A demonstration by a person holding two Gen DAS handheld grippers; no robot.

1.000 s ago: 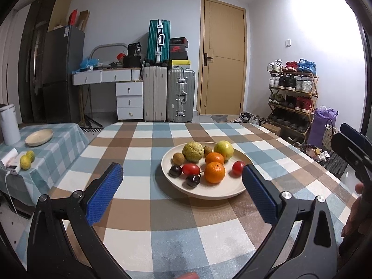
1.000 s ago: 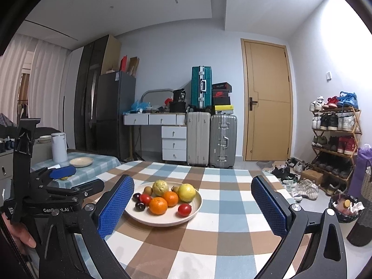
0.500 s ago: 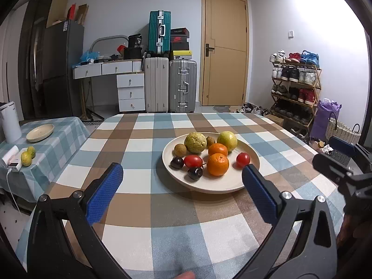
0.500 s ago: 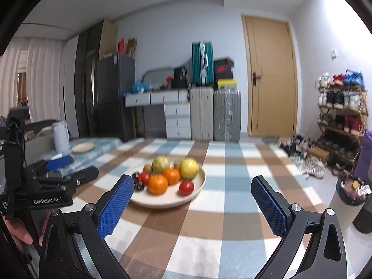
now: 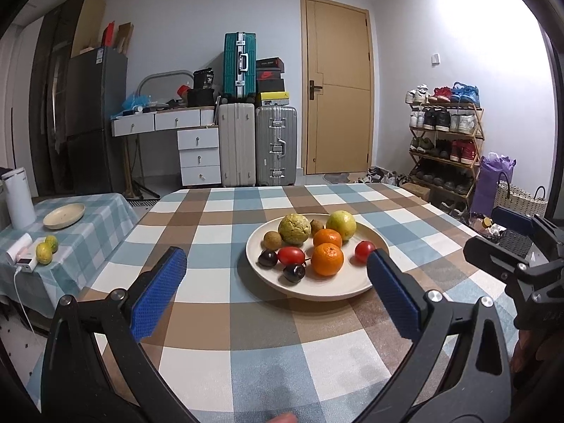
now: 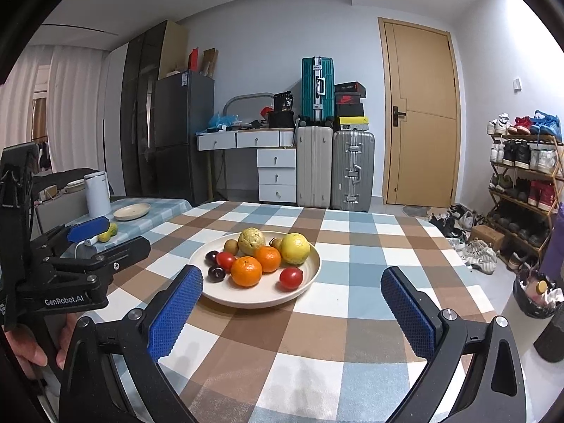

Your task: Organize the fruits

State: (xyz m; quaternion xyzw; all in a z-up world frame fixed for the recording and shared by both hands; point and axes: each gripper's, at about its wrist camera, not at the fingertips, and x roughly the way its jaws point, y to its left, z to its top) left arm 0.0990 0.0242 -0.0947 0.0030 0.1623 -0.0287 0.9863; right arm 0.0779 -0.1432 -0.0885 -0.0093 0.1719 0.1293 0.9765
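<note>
Nearest of all, the left tool (image 5: 275, 261) and the right tool (image 6: 290, 276) both hang over the checked surface (image 5: 246, 338) with their blue pads spread wide and nothing between them. A little farther, in the middle of the surface, sits a big cream plate (image 5: 331, 290), and all the fruits here lie on it. At its near side are two dark plums (image 5: 294, 272) and a red tomato (image 5: 290, 255) on the left, two oranges (image 5: 327, 259) in the middle, and one more small tomato (image 5: 365, 251) alone on the right. At the far side are a bumpy green fruit (image 5: 293, 229), a smooth yellow-green one (image 5: 341, 225) and small brown fruits (image 5: 272, 240). Much farther left, on a lower side table (image 5: 98, 211), two little green-yellow fruits (image 5: 46, 248) lie near a small plate (image 5: 64, 215) with nothing on it. So the big pile could be fruits waiting to be sorted, or fruits that are now gathered; I cannot tell which. If a fruit is to be picked, I think the lone tomato is easy, as it has room around it. Come down with one pad on each side, squeeze softly so it does not squash, and lift slowly so round neighbours do not roll.
</note>
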